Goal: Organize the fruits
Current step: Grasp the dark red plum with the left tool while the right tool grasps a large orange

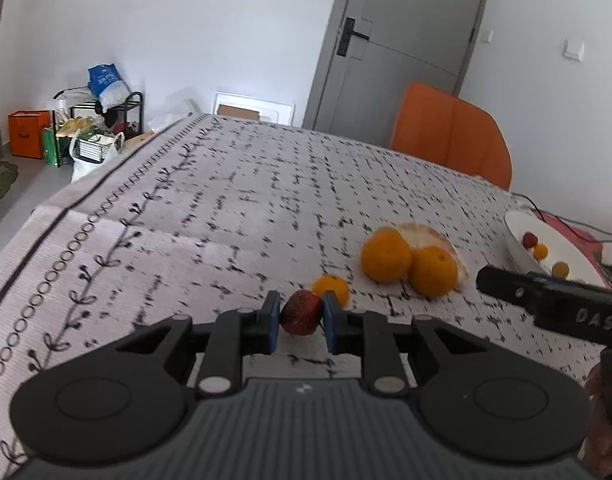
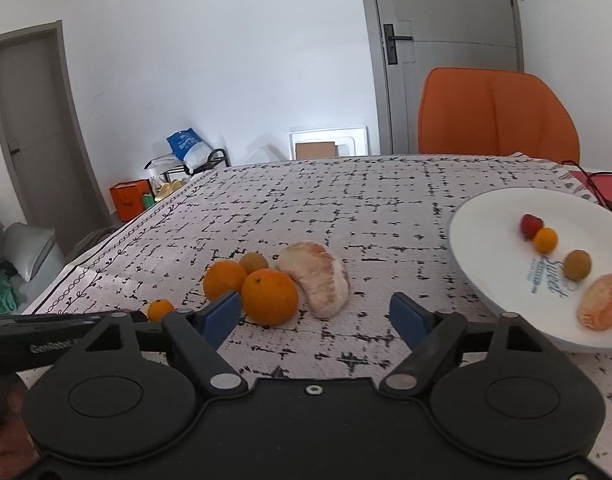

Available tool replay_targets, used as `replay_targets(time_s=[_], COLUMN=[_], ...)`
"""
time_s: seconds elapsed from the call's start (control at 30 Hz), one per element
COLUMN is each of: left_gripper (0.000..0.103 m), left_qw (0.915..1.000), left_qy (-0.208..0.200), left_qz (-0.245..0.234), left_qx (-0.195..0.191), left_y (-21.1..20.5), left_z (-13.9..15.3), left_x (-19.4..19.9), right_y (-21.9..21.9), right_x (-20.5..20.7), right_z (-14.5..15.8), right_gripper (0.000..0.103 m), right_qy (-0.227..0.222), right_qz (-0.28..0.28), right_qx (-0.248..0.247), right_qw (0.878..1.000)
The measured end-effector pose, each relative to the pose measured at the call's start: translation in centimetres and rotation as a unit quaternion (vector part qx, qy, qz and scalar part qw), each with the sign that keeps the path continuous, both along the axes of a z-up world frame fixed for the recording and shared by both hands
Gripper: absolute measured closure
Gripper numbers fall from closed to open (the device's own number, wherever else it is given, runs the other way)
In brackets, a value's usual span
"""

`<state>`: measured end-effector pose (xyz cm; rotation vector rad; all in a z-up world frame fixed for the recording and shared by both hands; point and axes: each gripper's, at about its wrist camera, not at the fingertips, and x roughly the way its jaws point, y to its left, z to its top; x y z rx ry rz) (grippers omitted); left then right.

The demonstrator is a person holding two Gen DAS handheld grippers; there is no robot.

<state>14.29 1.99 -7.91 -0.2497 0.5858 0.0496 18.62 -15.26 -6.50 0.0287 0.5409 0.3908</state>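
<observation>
White plate [image 2: 482,216] at bench's right edge holds a strawberry [image 2: 530,225], two small round fruits and a peeled segment [image 2: 601,306]. My left tongs [image 1: 300,316] pinch a dark strawberry [image 1: 300,312] over the bench [image 1: 225,200]. My right tongs [image 2: 316,314] gape wide, empty, near the oranges [image 2: 269,297].

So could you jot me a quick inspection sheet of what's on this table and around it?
Surface: table under a white cloth with black dash pattern.
Job's things: white round plate holding a red strawberry, small orange kumquat, brownish round fruit and peeled citrus segment; on the cloth, two large oranges, a big peeled pomelo piece, another brownish fruit, another kumquat.
Clutter: nothing seen.
Grippers: left tool shut on a dark red strawberry; right tool open, holding nothing.
Cables: dark cable by a red item beyond the plate.
Surroundings: orange chair, grey door, shoe rack with bags.
</observation>
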Motion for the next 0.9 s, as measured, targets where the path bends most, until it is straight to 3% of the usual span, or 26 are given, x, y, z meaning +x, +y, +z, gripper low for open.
replay_targets(time_s=[0.4, 0.57, 0.63, 0.9], left_gripper=[0.082, 0.082, 0.082, 0.082], left_qw=[0.9997, 0.9994, 0.9994, 0.9995], left_qy=[-0.002, -0.008, -0.010, -0.020], left_qz=[0.022, 0.031, 0.032, 0.022], left_qx=[-0.009, -0.011, -0.011, -0.008], left_y=[2.3, 2.7, 2.6, 1.7], left_z=[0.2, 0.4, 0.6, 1.1], left_x=[0.0, -0.4, -0.5, -0.8], right_y=[3.1, 3.9, 4.1, 2.5], right_x=[1.5, 2.1, 2.3, 1.5], right_z=[-0.3, -0.6, -0.8, -0.2], right_gripper=[0.040, 0.055, 0.067, 0.069], right_qy=[0.005, 0.004, 0.005, 0.009], right_qz=[0.034, 0.047, 0.047, 0.040], right_qx=[-0.010, -0.022, -0.029, -0.017], right_qw=[0.999, 0.999, 0.998, 0.999])
